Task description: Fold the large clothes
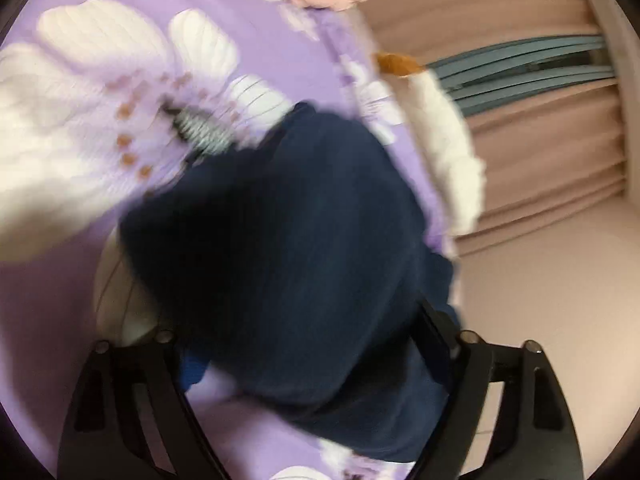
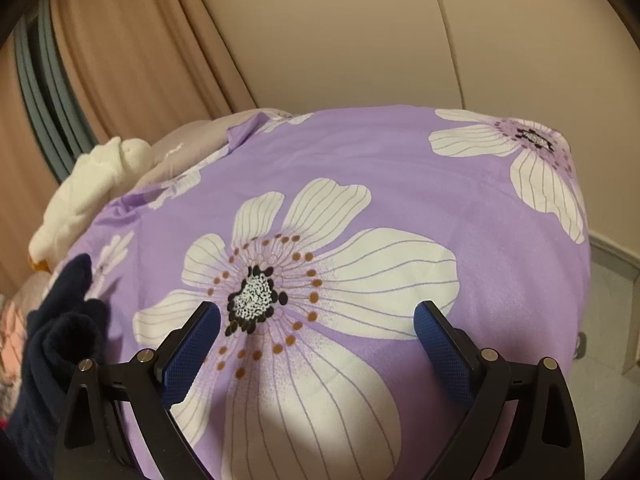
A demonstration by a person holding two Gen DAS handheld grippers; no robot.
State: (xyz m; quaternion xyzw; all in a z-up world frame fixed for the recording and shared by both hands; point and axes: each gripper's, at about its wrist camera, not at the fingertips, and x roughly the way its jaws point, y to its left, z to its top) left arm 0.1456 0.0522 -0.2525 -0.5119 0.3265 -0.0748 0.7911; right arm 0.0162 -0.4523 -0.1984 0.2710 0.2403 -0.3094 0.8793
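With the bunched dark navy garment draped over the left gripper, whose finger state cannot be told, above the purple floral bedsheet, and the right gripper held spread and empty, slippage is risked.

Warm, fairly dim indoor light fills both views, tinting the wall and curtain peach. The left wrist view is smeared by motion blur: the navy garment shows no sharp edge, and the flower print on the purple bedspread is streaked. The right wrist view is sharp, the flower's dotted centre crisp. A soft shadow lies on the bedspread under the right hand-held gripper. Both pictures carry strong fisheye bending, curving straight wall lines, and a black circular vignette closes the corners. No glare shows anywhere.
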